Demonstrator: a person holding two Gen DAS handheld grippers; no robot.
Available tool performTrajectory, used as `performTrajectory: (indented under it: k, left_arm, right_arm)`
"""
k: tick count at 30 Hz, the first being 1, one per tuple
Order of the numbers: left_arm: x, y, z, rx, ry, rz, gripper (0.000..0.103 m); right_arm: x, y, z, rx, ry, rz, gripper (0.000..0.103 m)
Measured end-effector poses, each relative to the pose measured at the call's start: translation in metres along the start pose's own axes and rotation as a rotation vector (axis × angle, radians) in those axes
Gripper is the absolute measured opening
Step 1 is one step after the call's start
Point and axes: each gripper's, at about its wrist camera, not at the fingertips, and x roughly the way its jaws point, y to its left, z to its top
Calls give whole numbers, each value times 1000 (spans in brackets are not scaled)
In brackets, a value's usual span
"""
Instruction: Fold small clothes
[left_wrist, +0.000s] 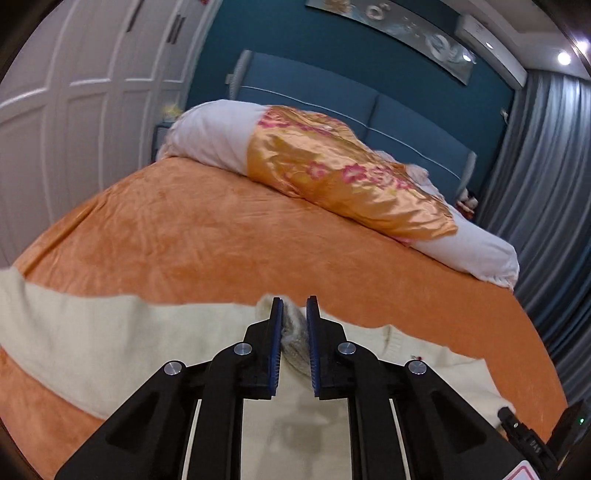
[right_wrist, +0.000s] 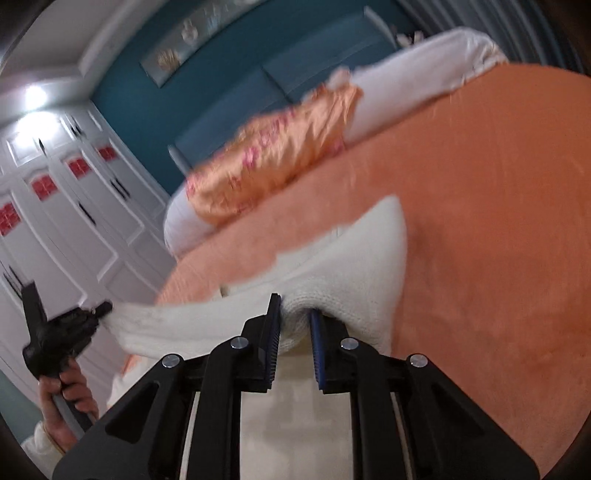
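A cream knitted sweater (left_wrist: 110, 339) lies spread over the orange bed cover (left_wrist: 207, 236). My left gripper (left_wrist: 294, 306) is shut on a bunched fold of the sweater's edge. In the right wrist view my right gripper (right_wrist: 295, 306) is shut on a thick fold of the same sweater (right_wrist: 369, 254), lifted off the bed. The left gripper (right_wrist: 99, 310) shows there at the far left, held by a hand, gripping the sweater's other end, which stretches between the two grippers. The right gripper's body (left_wrist: 524, 428) shows at the lower right of the left wrist view.
A rolled white and gold floral quilt (left_wrist: 332, 173) lies across the head of the bed by the blue headboard (left_wrist: 369, 107). White wardrobe doors (left_wrist: 74, 110) stand to the left, grey curtains (left_wrist: 546, 184) to the right.
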Motion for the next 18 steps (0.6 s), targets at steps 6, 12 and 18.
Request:
performTrajectory:
  k: [6,12,18]
  left_arm:
    - [79,39,-83,1,284,186,0]
    - [75,48,-97,-32,235,158,0]
    - [73,39,-100,26,217,207,1]
  right_arm:
    - [27,-10,-18,-39,178,-175,17]
    - [12,38,-10,-168,142,-170,18]
    - [94,94,-33,-348,290,-128,16]
